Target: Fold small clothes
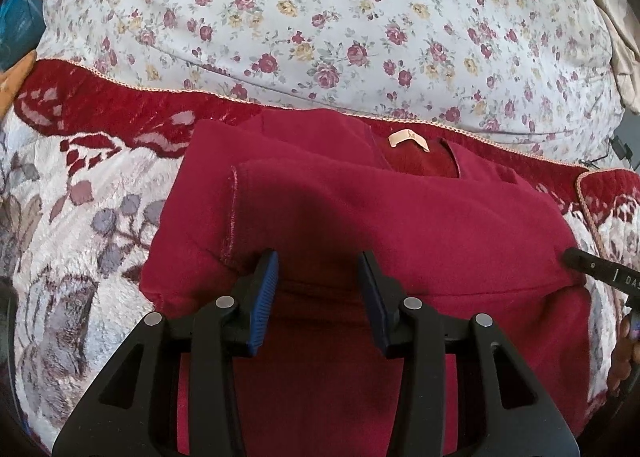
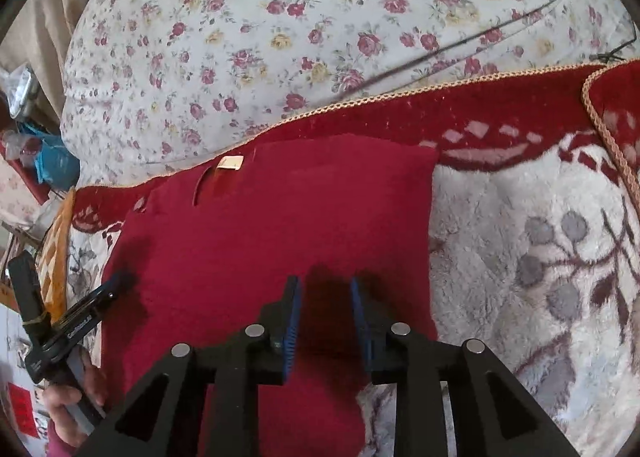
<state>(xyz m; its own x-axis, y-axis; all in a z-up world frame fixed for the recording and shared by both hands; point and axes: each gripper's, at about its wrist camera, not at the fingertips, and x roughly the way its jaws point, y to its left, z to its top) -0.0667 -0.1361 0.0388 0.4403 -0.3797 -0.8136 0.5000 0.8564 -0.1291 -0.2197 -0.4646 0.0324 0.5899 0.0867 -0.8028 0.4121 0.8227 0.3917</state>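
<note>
A dark red fleece garment [image 1: 360, 217] lies partly folded on a plush blanket, with its cream neck label [image 1: 409, 140] at the far side. It also shows in the right wrist view [image 2: 260, 225], label [image 2: 230, 163] at its far left. My left gripper [image 1: 319, 263] is open just above the garment's near fold, with nothing between its blue pads. My right gripper [image 2: 325, 287] is open over the garment's near right part. The right gripper's tip [image 1: 576, 259] shows at the garment's right edge, and the left gripper [image 2: 114, 283] shows at its left edge.
The plush blanket [image 2: 520, 257] is white with grey flowers and a red border. A floral quilt [image 1: 320, 17] lies bunched behind the garment. A thin dark cable [image 2: 460, 45] runs across the quilt. Clutter [image 2: 36, 145] sits off the bed's left side.
</note>
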